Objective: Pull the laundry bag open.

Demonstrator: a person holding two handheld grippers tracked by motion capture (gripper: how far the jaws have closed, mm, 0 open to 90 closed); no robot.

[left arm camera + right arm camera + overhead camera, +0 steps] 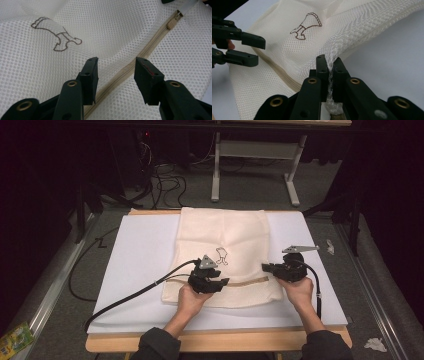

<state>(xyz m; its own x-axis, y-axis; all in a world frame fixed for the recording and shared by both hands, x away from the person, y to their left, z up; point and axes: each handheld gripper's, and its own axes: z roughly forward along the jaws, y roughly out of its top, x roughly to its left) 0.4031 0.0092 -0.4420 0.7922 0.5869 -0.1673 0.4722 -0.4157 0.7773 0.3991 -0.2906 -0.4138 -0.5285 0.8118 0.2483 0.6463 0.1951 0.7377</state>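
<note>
A cream mesh bag [222, 235] with a small printed figure [221, 256] lies flat on a white sheet. A beige zipper [245, 281] runs across its near end. My left gripper [222, 282] hovers over the zipper. In the left gripper view it [116, 61] is open, the zipper [140, 56] passes under the gap, and the pull [172, 23] sits farther along. My right gripper [265, 267] is at the bag's right edge. In the right gripper view it [330, 61] is shut on a bunched fold of mesh [342, 42], with the left gripper [261, 51] across the bag.
The white sheet [140, 250] covers a wooden table [215, 340]. A black cable [130, 295] trails left from the left gripper. A desk frame [216, 170] stands on the floor behind. Crumpled paper [375, 345] and a green packet [15, 337] lie on the floor.
</note>
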